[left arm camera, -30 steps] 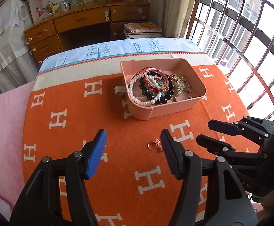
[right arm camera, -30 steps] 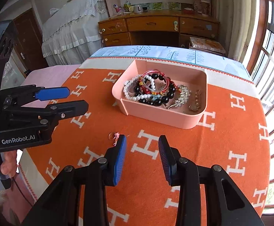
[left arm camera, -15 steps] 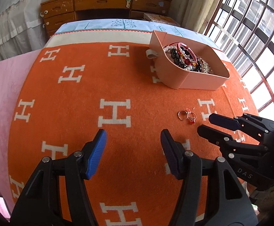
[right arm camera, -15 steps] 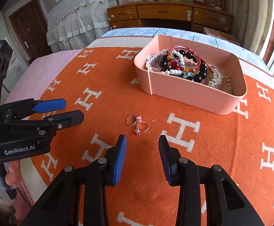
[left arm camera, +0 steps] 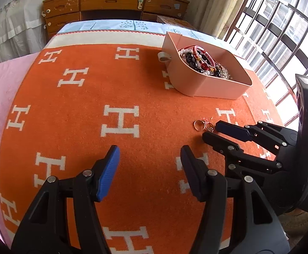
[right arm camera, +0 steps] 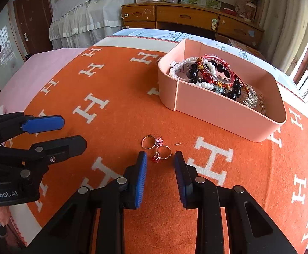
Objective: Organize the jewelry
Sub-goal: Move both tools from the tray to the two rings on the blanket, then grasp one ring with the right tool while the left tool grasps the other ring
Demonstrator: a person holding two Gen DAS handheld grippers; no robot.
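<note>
Down low over the orange woven blanket with white H letters [right arm camera: 115, 127], the right gripper [right arm camera: 160, 160] points at two thin metal rings with small red stones [right arm camera: 157, 148]. Its blue-padded jaws have just been closing and stand partly apart, with the nearer ring's red stone lying between the tips, the pads not pressing on it. The farther ring lies just beyond the tips, touching the nearer one, both flat on the blanket.

Off to the left, the left gripper [right arm camera: 69, 131] hangs well apart from the rings, jaws moderately open and holding nothing. In its own view the left gripper [left arm camera: 149, 154] frames only bare blanket, while the right gripper [left arm camera: 211, 130] reaches in from the right edge, its tips just beside the rings [left arm camera: 202, 124].

Beyond the rings stands a pale pink rounded plastic tray [right arm camera: 217, 110], near them but not touching. Inside it lie a white pearl strand [right arm camera: 187, 61], a string of black beads [right arm camera: 234, 91], a red bangle [right arm camera: 219, 65] and a silvery chain piece [right arm camera: 250, 97], all heaped together.

Farther back stands a wooden desk with drawers [right arm camera: 185, 17].
</note>
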